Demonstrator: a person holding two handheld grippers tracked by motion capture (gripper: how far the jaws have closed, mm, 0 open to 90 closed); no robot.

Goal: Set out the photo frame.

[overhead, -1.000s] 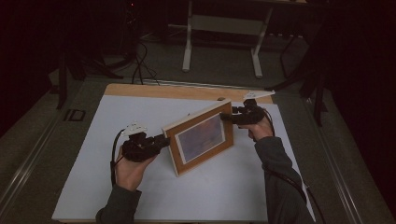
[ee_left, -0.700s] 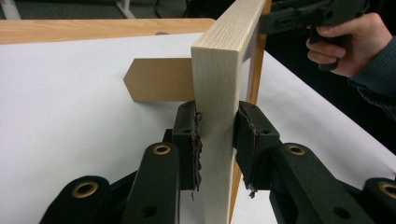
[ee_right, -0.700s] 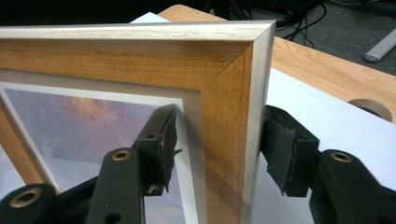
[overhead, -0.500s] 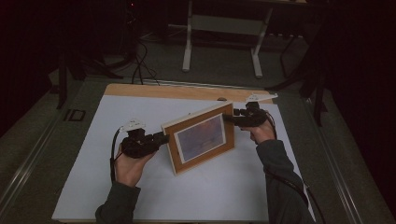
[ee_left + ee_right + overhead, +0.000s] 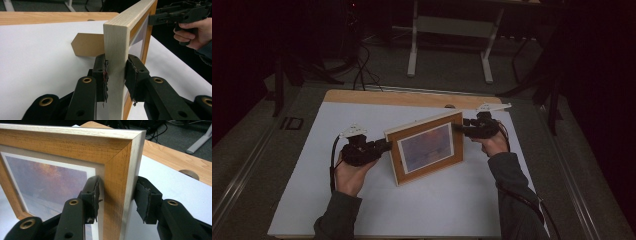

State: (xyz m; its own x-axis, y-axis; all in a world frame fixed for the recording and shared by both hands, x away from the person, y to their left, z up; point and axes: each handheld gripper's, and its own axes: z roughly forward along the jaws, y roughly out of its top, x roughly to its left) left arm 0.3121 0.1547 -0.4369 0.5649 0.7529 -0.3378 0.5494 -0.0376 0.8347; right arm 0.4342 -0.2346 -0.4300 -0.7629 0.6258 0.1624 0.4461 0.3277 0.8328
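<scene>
Two grippers on the picture frame (image 5: 426, 148): left gripper (image 5: 116, 75) clamps its 9 o'clock edge; right gripper (image 5: 115, 195) jaws have just been closing round the 3 o'clock edge, pads about touching. Next: I firm up the grip, then lift.

Both forearms reach in low and level, the left gripper (image 5: 384, 146) with its jaws pressed onto one side of the picture frame (image 5: 428, 149), the right gripper (image 5: 458, 127) just closing around the opposite side.
</scene>
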